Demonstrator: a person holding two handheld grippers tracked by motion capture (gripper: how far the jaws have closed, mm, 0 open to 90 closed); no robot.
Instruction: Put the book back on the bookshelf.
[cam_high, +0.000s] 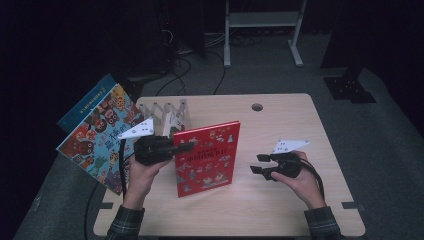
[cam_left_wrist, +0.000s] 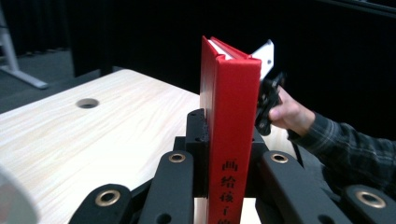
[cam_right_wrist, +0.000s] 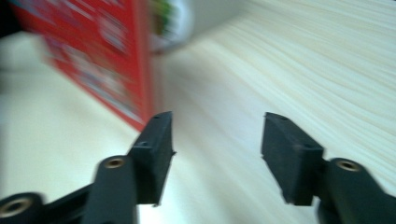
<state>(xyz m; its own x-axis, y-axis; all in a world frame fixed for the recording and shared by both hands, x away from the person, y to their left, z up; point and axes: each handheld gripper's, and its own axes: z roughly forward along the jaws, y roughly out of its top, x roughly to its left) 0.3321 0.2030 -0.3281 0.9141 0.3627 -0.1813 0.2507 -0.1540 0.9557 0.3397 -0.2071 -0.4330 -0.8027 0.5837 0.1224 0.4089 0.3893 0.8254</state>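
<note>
Left gripper (cam_high: 184, 146) is clamped on the spine of the red book (cam_high: 207, 157), holding it upright near the table's (cam_high: 280, 115) middle, probably bound for the folding rack (cam_high: 162, 114) just beyond, far left. Over on the right, the right gripper (cam_high: 256, 164) hangs with jaws apart and nothing between them, clear of the book's free edge.

Light wood table (cam_high: 280, 210) with a round cable hole (cam_high: 257, 107) near the far edge, black brackets on its near corners. Grey carpet floor (cam_high: 380, 130). Room dark, black surroundings on all sides. White metal frame legs (cam_high: 260, 30) stand beyond the table, black cables (cam_high: 200, 65) loose on the floor next to them. Black floor plate (cam_high: 349, 89) at far right.
</note>
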